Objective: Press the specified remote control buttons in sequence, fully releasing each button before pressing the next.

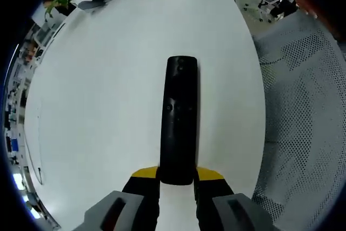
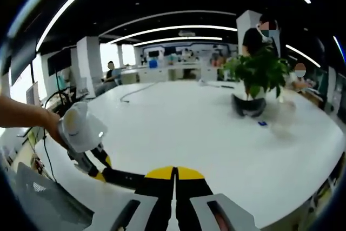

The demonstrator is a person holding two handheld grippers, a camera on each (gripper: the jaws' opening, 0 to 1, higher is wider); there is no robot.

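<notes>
A long black remote control is held by its near end in my left gripper, whose yellow-tipped jaws are shut on its sides. It points away from me over the white table, button face up. In the right gripper view the left gripper comes in from the left, held by a hand, with the remote running toward my right gripper. The right gripper's yellow tips are pressed together with nothing between them.
A potted plant stands on the far part of the table, with a small blue item beside it and a cable farther back. A grey mesh chair stands at the table's edge. People stand behind the plant.
</notes>
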